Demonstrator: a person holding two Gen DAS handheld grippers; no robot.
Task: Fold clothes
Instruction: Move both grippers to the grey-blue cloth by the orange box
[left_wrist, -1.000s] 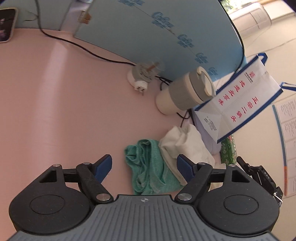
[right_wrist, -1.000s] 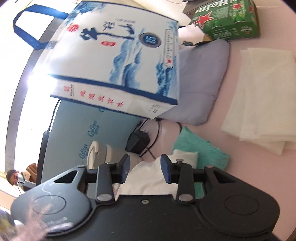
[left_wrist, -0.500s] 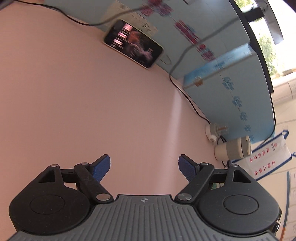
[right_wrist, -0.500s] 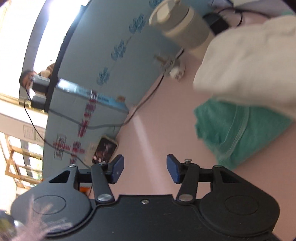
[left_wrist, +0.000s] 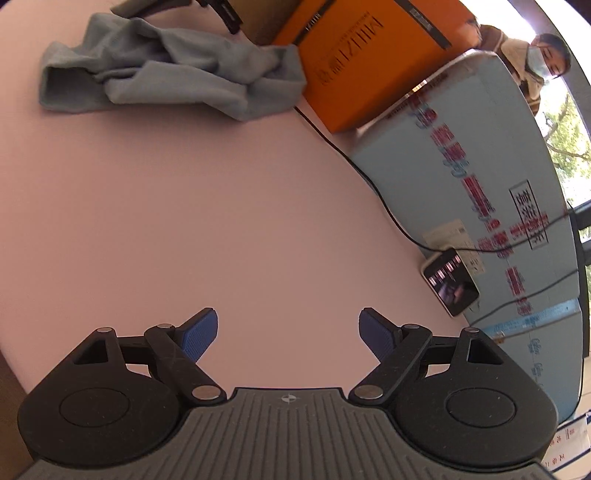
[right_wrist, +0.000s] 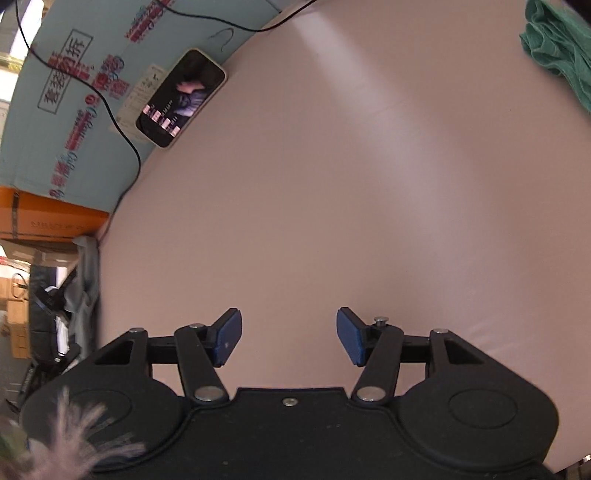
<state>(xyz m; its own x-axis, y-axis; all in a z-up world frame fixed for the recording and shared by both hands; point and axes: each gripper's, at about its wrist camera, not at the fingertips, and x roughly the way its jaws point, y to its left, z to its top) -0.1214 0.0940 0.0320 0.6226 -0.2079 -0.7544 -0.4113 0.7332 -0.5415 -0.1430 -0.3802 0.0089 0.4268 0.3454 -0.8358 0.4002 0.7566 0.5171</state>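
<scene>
Left gripper (left_wrist: 288, 334) and right gripper (right_wrist: 289, 334) over the bare pink table (left_wrist: 221, 206), both jaws opening with nothing between the blue pads (left_wrist: 197, 334). The next garment, a crumpled grey cloth (left_wrist: 173, 70), lies at the far left of the table in the left wrist view, its right edge touching an orange box (left_wrist: 365, 55); it is well apart from either gripper. A green cloth (right_wrist: 557, 48), already bunched, shows at the far right corner of the right wrist view. The grey cloth appears light, soft and limp: it should sag and drape when lifted, offer no stiffness, and grip readily between rubbered pads, with little risk of damage. Its heaped folds hide the hems, so a sound hold is likely a single layer at an exposed edge or corner, such as the open tubular end at its left, rather than a pinch through the thick middle. A phone (left_wrist: 450, 282) and black cable (left_wrist: 369, 177) lie against the blue board (left_wrist: 498, 155) at the table's right.
</scene>
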